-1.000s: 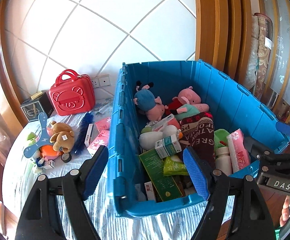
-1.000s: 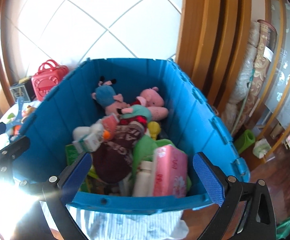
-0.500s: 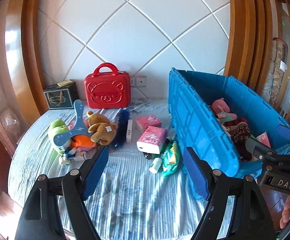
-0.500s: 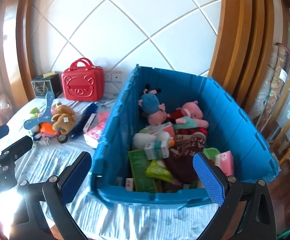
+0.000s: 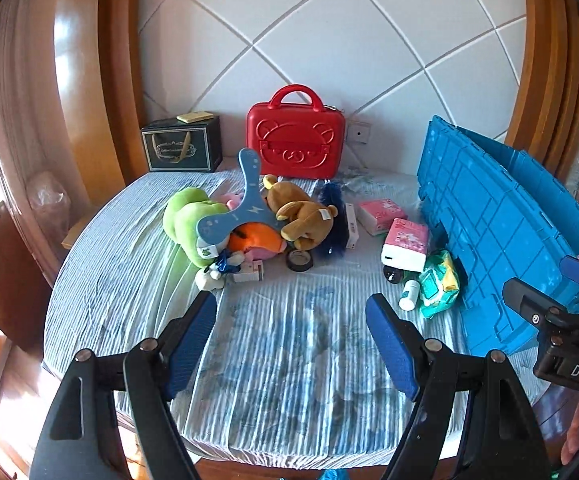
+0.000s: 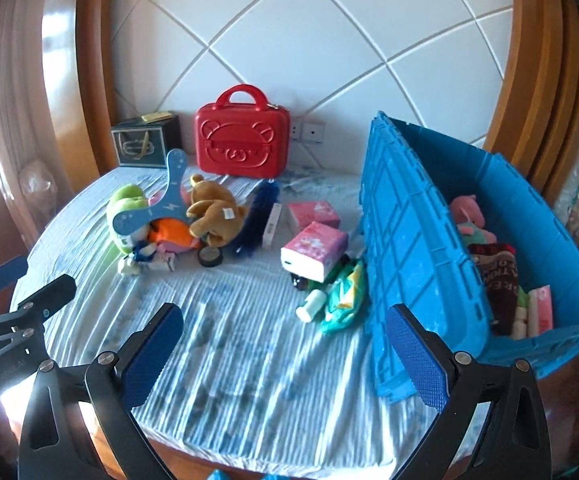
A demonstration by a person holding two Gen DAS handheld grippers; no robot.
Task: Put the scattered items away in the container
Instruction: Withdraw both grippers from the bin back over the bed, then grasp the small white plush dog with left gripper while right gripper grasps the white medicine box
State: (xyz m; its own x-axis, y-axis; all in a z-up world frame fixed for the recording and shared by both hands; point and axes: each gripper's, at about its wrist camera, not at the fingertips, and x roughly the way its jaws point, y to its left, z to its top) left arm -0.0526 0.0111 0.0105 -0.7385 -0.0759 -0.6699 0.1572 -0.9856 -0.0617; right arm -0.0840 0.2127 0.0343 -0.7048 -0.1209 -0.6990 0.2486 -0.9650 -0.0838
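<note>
Both tools, left tool (image 5: pixel 291 344) and right tool (image 6: pixel 283 354), are spread and empty above the bed (image 5: pixel 289 340). Scattered items lie beside the blue container (image 6: pixel 409 248). Recommended: take the near pink tissue pack (image 6: pixel 315 250) squarely across its short sides before lifting.

Bare striped bedcover (image 5: pixel 289 344) is lying open in front of both grippers, giving free passage. Toy heap (image 5: pixel 249 224) is blocking the far left; red case (image 5: pixel 295 140) and dark box (image 5: pixel 181 148) are standing against the wall behind it. Blue crate (image 6: pixel 417 248) is walling off the right, with tissue packs (image 6: pixel 315 252), a bottle (image 6: pixel 311 306) and a green pouch (image 6: pixel 345 300) crowding its base.
</note>
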